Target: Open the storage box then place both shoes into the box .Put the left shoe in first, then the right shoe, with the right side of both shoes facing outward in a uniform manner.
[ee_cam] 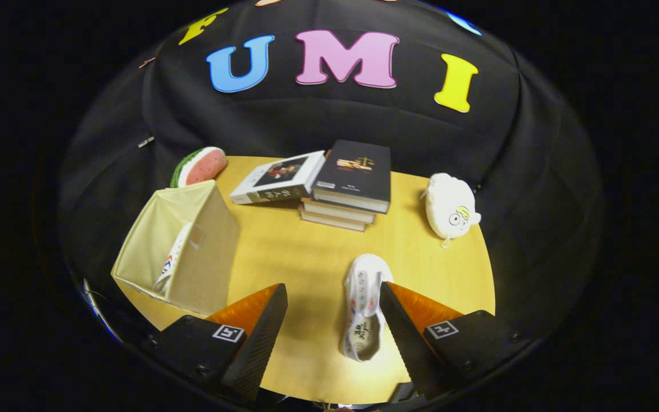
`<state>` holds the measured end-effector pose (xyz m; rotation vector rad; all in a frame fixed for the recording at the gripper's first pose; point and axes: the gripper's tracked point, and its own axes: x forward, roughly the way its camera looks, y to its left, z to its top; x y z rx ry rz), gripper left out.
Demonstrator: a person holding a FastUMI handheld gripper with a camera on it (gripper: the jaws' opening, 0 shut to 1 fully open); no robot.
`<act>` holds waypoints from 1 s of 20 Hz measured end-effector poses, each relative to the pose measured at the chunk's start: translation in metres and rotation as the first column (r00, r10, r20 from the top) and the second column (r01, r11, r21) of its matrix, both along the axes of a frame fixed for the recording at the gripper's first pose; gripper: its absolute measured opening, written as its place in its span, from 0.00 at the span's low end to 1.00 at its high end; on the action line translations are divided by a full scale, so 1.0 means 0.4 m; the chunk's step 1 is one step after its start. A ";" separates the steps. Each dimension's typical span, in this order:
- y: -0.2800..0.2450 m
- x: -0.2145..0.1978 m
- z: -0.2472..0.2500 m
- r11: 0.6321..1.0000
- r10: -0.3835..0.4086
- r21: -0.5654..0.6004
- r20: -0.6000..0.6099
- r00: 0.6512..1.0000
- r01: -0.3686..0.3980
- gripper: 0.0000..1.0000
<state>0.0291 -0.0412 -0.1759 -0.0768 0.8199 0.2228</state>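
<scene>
A cream fabric storage box stands open on the wooden table, to the left of my fingers. One white shoe stands inside it against its right wall. The other white shoe lies flat on the table, toe pointing away, between my fingers and close beside the right fingertip. My gripper hangs above the table, open, its fingers wide apart and holding nothing.
A stack of books sits at the far middle of the table, with another book leaning on it. A watermelon-slice plush lies behind the box. A white plush toy rests at the far right edge.
</scene>
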 end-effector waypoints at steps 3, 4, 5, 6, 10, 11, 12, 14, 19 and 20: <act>-0.114 0.001 -0.083 0.999 -0.041 -0.020 -0.065 0.997 0.040 0.99; -0.141 0.002 -0.110 0.998 -0.056 -0.018 -0.091 0.994 0.055 0.99; -0.158 0.007 -0.137 0.997 -0.081 0.005 -0.119 0.990 0.082 0.99; -0.162 0.010 -0.162 0.993 -0.105 0.045 -0.155 0.982 0.113 0.99; -0.157 0.040 -0.252 0.940 -0.191 0.215 -0.308 0.932 0.264 0.99; -0.163 0.044 -0.274 0.934 -0.198 0.221 -0.333 0.922 0.280 0.99; -0.168 0.045 -0.290 0.934 -0.192 0.222 -0.345 0.919 0.279 0.99; -0.168 0.041 -0.309 0.936 -0.181 0.222 -0.364 0.914 0.274 0.98; -0.130 0.037 -0.361 0.911 -0.151 0.291 -0.422 0.894 0.291 0.83; -0.119 0.036 -0.379 0.919 -0.136 0.284 -0.424 0.896 0.274 0.67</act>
